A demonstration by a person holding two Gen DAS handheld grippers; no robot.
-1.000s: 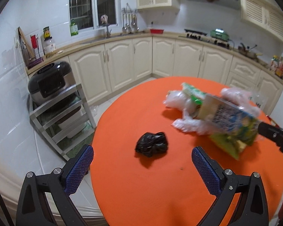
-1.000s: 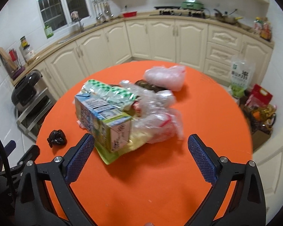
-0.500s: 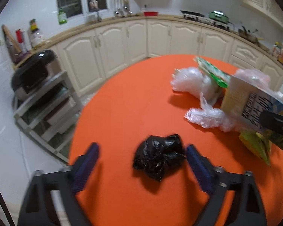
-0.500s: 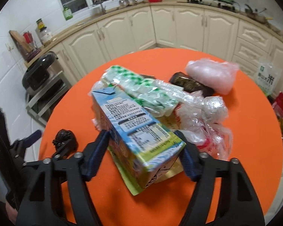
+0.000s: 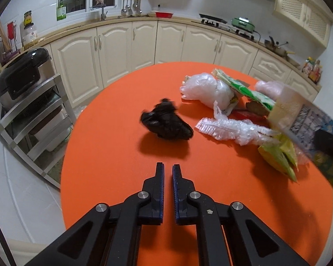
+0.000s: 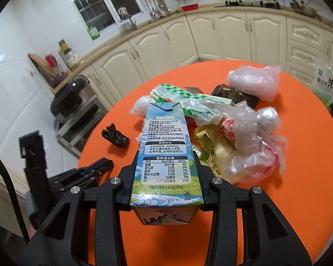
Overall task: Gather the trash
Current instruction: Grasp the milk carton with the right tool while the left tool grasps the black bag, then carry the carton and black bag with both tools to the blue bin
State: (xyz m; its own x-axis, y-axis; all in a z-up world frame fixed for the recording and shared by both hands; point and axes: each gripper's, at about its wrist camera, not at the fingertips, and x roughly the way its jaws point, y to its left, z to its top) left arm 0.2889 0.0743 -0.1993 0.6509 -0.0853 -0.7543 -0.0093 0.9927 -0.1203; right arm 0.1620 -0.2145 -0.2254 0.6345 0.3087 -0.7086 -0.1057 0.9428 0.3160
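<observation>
My right gripper (image 6: 165, 157) is shut on a blue and green milk carton (image 6: 165, 153) and holds it above the round orange table (image 6: 299, 190). The carton also shows at the right edge of the left wrist view (image 5: 308, 124). My left gripper (image 5: 168, 168) is shut and empty, a short way in front of a crumpled black bag (image 5: 166, 124), apart from it. The black bag also shows in the right wrist view (image 6: 115, 136). Behind the carton lies a heap of clear plastic bags (image 6: 253, 146), green wrappers (image 6: 184, 98) and a dark packet (image 6: 230, 93).
A metal shelf with a black cooker (image 5: 22, 75) stands left of the table. Cream kitchen cabinets (image 5: 171, 42) run along the back. A rice bag (image 6: 326, 84) stands beyond the table's right edge. The table's near part (image 5: 122, 177) is bare orange surface.
My right gripper closed on the milk carton and lifted it. My left gripper shut without holding anything, and the black bag now lies farther ahead of it.
</observation>
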